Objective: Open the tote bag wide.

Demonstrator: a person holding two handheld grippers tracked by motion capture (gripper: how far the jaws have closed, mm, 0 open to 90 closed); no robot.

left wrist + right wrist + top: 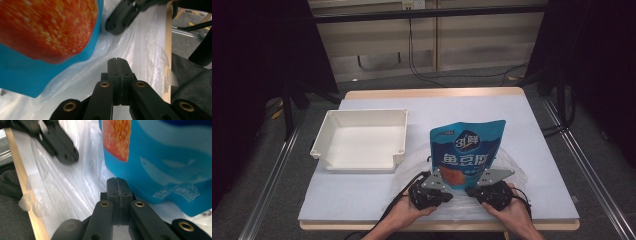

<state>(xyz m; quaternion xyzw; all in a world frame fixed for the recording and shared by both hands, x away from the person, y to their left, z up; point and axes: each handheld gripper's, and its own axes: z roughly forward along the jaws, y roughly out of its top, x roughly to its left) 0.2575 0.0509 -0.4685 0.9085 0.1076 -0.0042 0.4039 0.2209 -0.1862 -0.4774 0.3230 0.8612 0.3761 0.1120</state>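
Note:
A blue snack pouch (467,150) with an orange picture stands upright on a crumpled clear plastic bag (512,170) at the table's front middle. My left gripper (451,196) and right gripper (468,191) lie low in front of the pouch, tips pointing at each other. In the left gripper view the left gripper (118,60) has its jaws pressed together over the plastic bag (140,47), beside the pouch (45,30). The right gripper (117,179) is likewise shut over the bag (67,185), next to the pouch (162,157). Whether either pinches film I cannot tell.
An empty white tray (324,150) sits at the left of the pale tabletop (532,120). The wooden front edge (168,50) runs close behind both grippers. Each gripper view also catches the other gripper: the right one (120,18) and the left one (60,147).

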